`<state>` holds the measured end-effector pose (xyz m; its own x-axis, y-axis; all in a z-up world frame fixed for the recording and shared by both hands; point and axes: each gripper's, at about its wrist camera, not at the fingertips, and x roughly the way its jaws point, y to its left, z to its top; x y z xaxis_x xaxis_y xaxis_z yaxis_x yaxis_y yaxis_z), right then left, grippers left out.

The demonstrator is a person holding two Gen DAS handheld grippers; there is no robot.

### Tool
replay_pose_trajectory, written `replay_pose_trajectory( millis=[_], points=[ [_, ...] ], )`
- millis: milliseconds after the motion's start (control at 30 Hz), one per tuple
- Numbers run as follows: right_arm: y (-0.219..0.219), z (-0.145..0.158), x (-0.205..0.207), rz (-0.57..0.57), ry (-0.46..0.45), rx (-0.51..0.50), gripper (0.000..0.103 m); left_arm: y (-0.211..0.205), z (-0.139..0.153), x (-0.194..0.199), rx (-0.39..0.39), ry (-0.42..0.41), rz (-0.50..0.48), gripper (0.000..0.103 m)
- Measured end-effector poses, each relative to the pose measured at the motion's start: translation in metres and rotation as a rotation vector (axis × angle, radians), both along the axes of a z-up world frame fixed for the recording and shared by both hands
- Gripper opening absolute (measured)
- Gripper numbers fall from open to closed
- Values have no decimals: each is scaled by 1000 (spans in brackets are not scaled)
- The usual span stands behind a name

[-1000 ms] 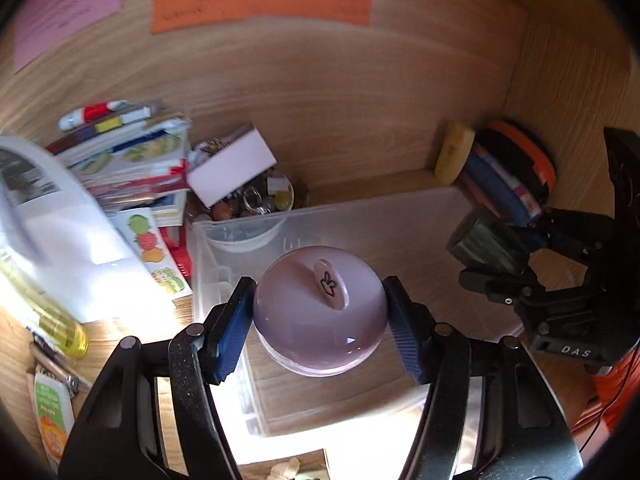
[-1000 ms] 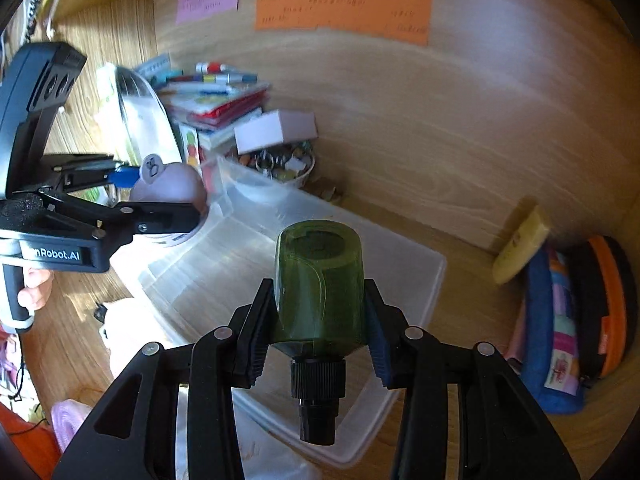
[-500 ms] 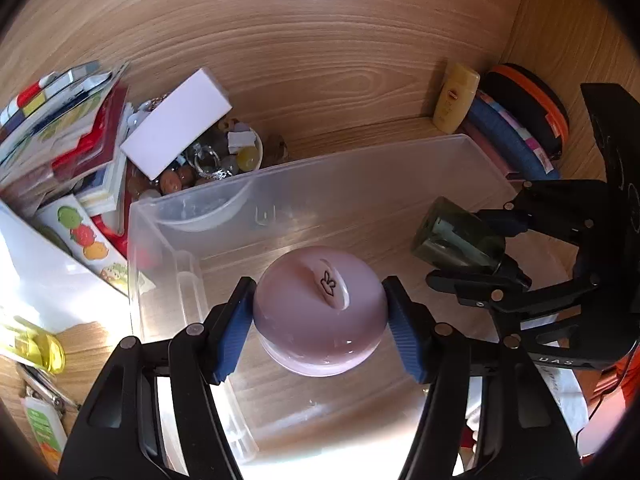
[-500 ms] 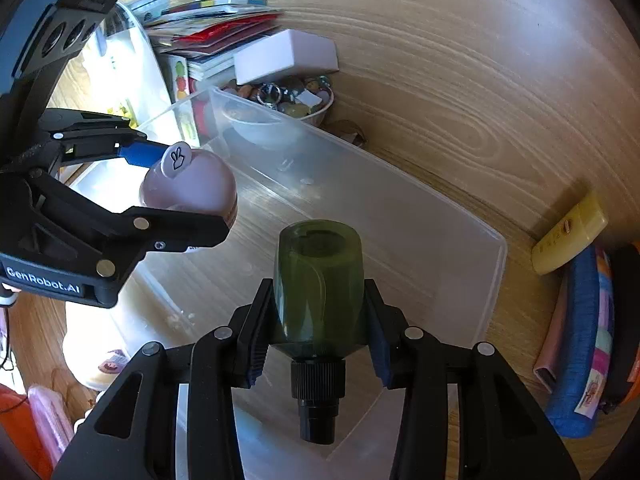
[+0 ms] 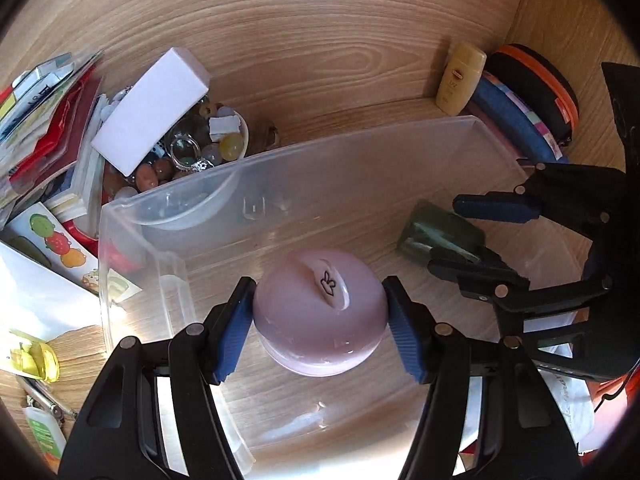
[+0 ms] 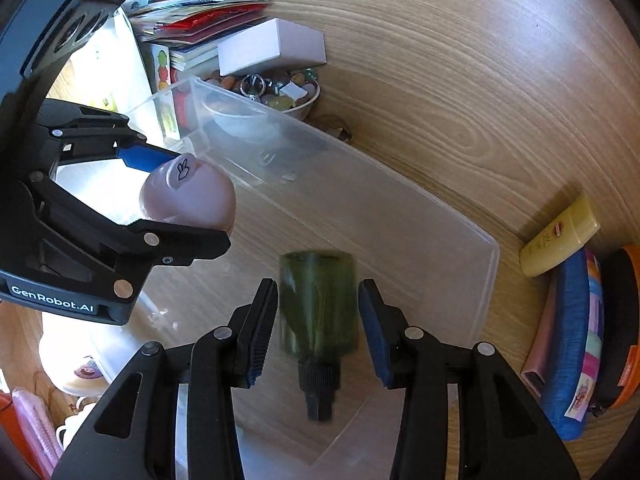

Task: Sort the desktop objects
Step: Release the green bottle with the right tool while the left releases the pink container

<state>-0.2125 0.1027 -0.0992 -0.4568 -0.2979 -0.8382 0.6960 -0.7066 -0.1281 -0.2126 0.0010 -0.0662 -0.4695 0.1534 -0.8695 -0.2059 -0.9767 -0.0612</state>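
Observation:
A clear plastic bin [image 5: 280, 152] stands on the wooden desk. My left gripper [image 5: 319, 284] is shut on a round pink jar [image 5: 320, 320] with a small rabbit mark on its lid, held low inside the bin. In the right wrist view the pink jar [image 6: 188, 196] hangs at the left in the left gripper [image 6: 176, 200]. My right gripper [image 6: 318, 284] is over the bin's right half. A dark green bottle [image 6: 318, 304], cap toward the camera, sits blurred between its pads with thin gaps on both sides. The left wrist view shows the green bottle [image 5: 436, 236] at the right gripper [image 5: 446, 234].
Behind the bin's far left corner is a bowl of trinkets [image 5: 192, 148] with a white box [image 5: 152, 116] on it, beside stacked booklets [image 5: 48, 120]. A yellow tube [image 5: 460, 80], a blue pouch [image 5: 516, 116] and an orange-rimmed case [image 5: 536, 76] lean in the back right corner.
Both grippers have tipped down and sunk into the bin. The green bottle now looks smaller and blurred between the right pads, where it was held sharp and tight before.

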Motion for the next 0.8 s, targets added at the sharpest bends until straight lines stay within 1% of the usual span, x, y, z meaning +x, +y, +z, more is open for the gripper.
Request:
replay_pose_trajectory(
  millis=[100, 200, 300, 367, 433, 467, 567, 633, 700, 800],
  points=[
    [-3, 2, -1, -3, 10, 8, 39, 2, -2, 0, -4, -13, -5, 63],
    [-2, 4, -2, -15, 22, 15, 44, 1, -2, 1, 1, -16, -1, 63],
    [0, 7, -2, -24, 23, 8, 51, 2, 1, 2, -6, -1, 1, 64],
    [1, 9, 4, -33, 36, 5, 59, 2, 5, 4, -7, 12, 0, 64],
    [3, 12, 7, -38, 53, 1, 63, 2, 10, 6, -9, 23, 0, 64],
    [5, 14, 10, -38, 58, -1, 64, 1, 12, 7, -10, 29, 1, 65],
    [8, 22, 18, -37, 77, -6, 67, 1, 18, 11, -9, 51, 10, 74],
    [9, 29, 25, -33, 95, -12, 70, 1, 23, 15, -9, 70, 18, 74],
    [11, 35, 33, -31, 113, -21, 70, 0, 28, 19, -4, 88, 23, 74],
    [8, 33, 31, -23, 130, -40, 70, -1, 36, 27, 2, 111, 33, 75]
  ],
)
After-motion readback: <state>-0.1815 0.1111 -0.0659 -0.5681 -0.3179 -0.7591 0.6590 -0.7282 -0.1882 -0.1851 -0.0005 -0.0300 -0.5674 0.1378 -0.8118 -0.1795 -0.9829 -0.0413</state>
